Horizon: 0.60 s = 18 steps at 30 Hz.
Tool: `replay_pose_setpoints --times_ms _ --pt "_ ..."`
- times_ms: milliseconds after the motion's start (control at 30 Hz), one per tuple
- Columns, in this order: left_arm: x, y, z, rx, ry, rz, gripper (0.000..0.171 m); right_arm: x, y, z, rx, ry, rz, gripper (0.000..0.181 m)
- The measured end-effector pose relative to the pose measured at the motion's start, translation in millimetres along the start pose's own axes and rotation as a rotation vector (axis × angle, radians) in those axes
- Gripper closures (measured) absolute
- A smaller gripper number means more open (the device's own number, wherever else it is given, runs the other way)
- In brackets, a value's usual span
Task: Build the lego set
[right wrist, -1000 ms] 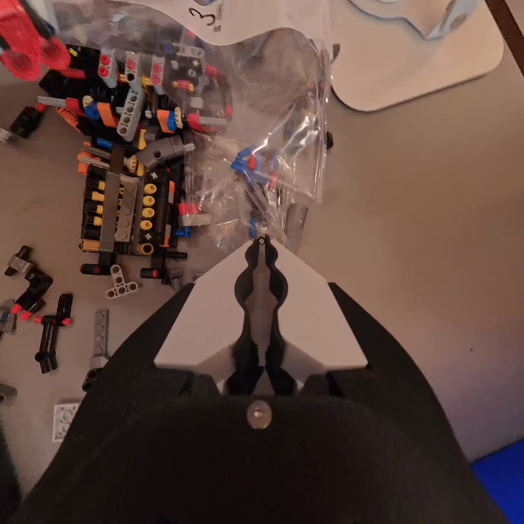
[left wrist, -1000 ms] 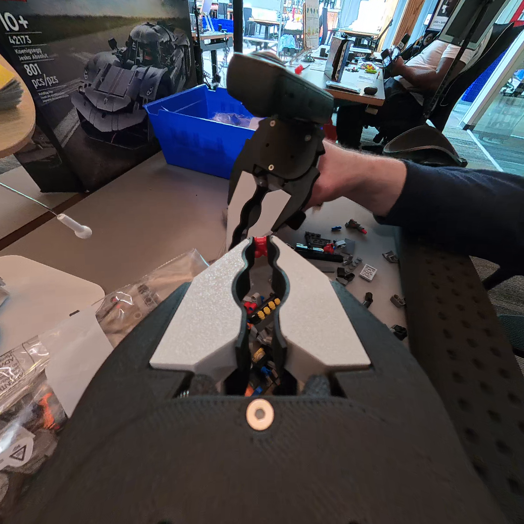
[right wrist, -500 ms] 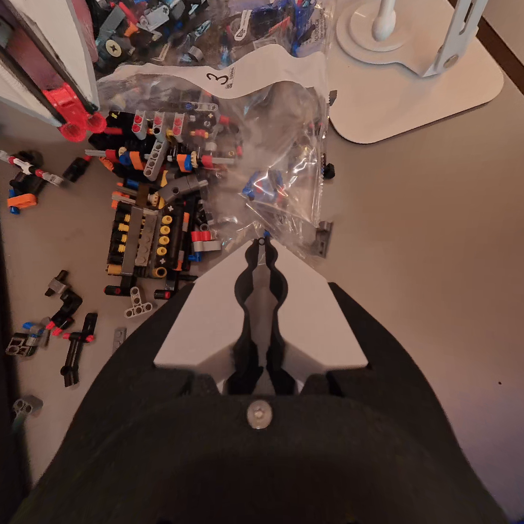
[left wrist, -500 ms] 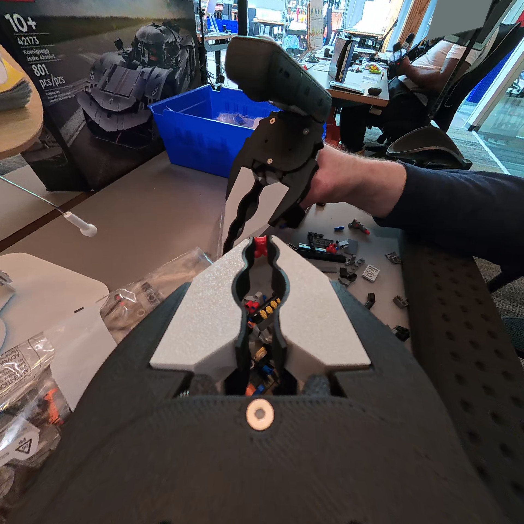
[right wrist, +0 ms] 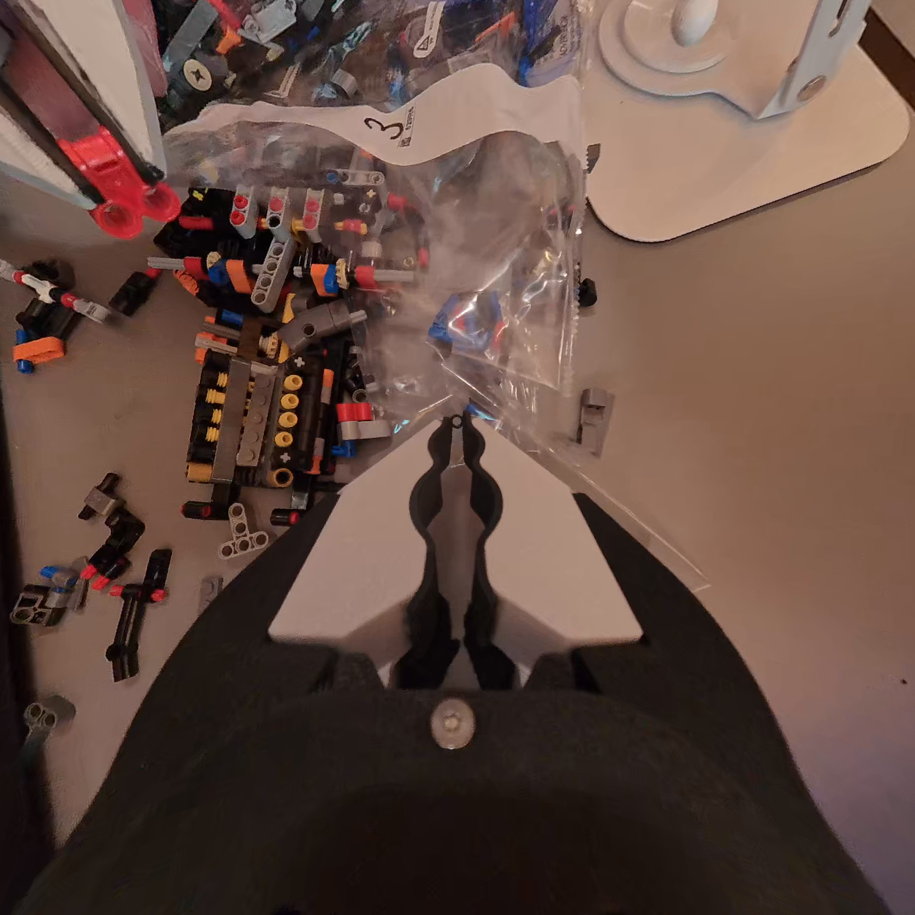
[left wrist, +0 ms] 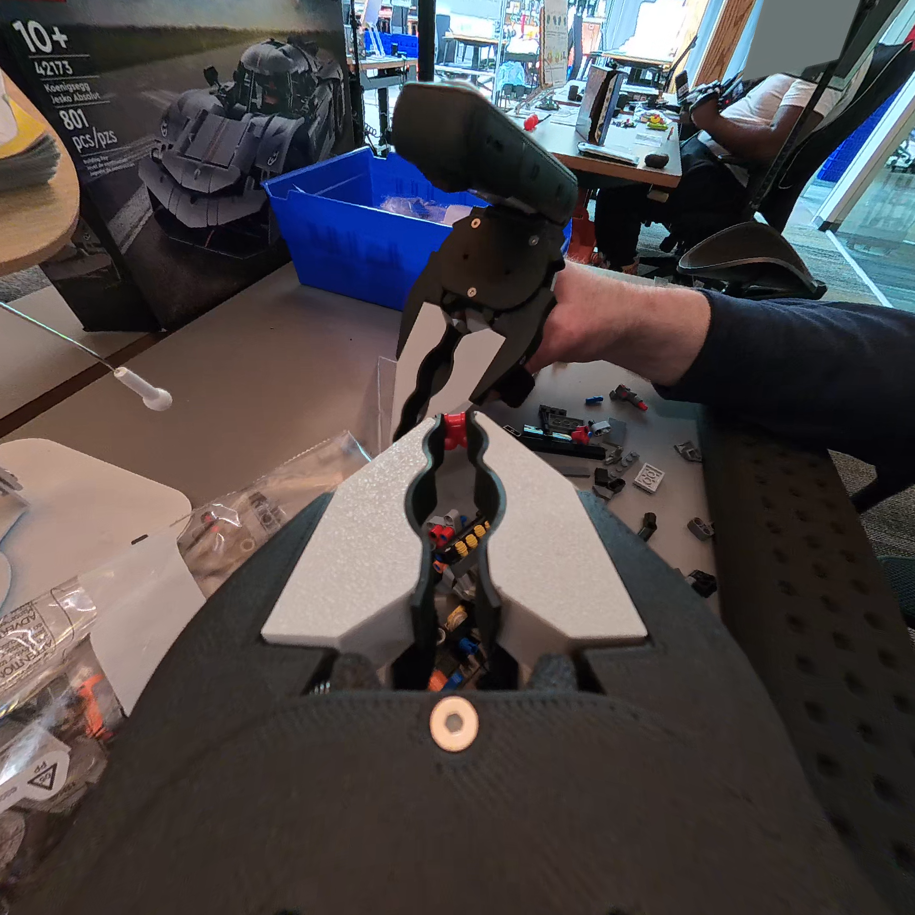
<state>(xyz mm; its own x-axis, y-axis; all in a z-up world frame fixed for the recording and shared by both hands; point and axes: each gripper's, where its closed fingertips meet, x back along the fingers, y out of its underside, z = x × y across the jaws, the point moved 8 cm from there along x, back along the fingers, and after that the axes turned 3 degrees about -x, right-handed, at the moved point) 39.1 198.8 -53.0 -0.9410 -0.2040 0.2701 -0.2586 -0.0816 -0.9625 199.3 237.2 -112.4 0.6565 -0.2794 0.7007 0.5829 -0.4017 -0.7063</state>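
Observation:
My left gripper (left wrist: 454,427) is shut on a small red lego connector (left wrist: 453,438), held above the table; it also shows in the right wrist view (right wrist: 114,168) at the top left. My right gripper (right wrist: 456,423) is shut on a clear plastic bag (right wrist: 495,277) with a few blue and red pieces inside, and lifts its edge. In the left wrist view the right gripper (left wrist: 413,406) points down just beyond my left fingertips. A partly built black, grey and yellow lego assembly (right wrist: 267,396) lies on the table below, left of the bag.
Loose lego pieces (right wrist: 119,544) are scattered left of the assembly. A fuller parts bag (right wrist: 322,44) and a white stand base (right wrist: 718,163) lie beyond. A blue bin (left wrist: 356,232) and the lego box (left wrist: 163,148) stand at the table's back. A person sits far behind. Across from one pair of fingers to the other is roughly 11 cm.
My right gripper has risen and drawn back with the bag, so more of the table and the left gripper's red piece come into view. The left gripper has stayed almost still.

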Motion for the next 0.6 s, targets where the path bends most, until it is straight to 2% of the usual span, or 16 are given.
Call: replay_pose_setpoints --times_ms 333,533,600 --pt "-1.4 0.6 0.8 -0.006 0.001 -0.012 0.166 4.6 2.1 -6.5 -0.004 -0.062 -0.034 0.180" --pt "-1.1 -0.1 0.6 -0.004 0.001 -0.007 0.166 22.0 -13.2 5.3 -0.030 0.044 0.146 0.180" --pt "-1.9 0.2 1.0 -0.006 0.001 -0.010 0.166 17.9 -11.6 12.9 -0.047 0.093 0.139 0.180"
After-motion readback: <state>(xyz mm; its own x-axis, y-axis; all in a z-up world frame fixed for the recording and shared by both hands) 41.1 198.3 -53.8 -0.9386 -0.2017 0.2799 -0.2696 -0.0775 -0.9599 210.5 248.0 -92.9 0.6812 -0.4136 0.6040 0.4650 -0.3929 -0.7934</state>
